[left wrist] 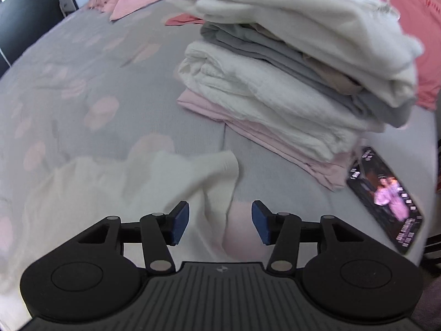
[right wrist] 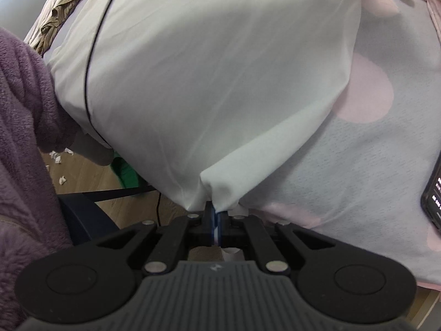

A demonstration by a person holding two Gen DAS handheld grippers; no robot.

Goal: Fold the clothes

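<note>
A white garment [right wrist: 215,82] with thin dark piping lies spread over the grey bedspread with pink spots [right wrist: 366,165]. My right gripper [right wrist: 216,218] is shut on a bunched corner of it at the bed's near edge. In the left wrist view a loose edge of the white garment [left wrist: 132,187] lies rumpled on the bedspread [left wrist: 110,69]. My left gripper [left wrist: 220,222] is open and empty, its blue pads [left wrist: 180,220] just above that edge. A stack of folded clothes [left wrist: 289,82] in white, grey and pink stands beyond it to the right.
A lit phone [left wrist: 386,195] lies on the bed right of the stack; its corner shows in the right wrist view [right wrist: 432,193]. Pink clothes [left wrist: 132,0] lie at the far side. A striped brown garment [right wrist: 66,0], a purple fleece sleeve [right wrist: 22,138] and wooden floor [right wrist: 91,176] are at left.
</note>
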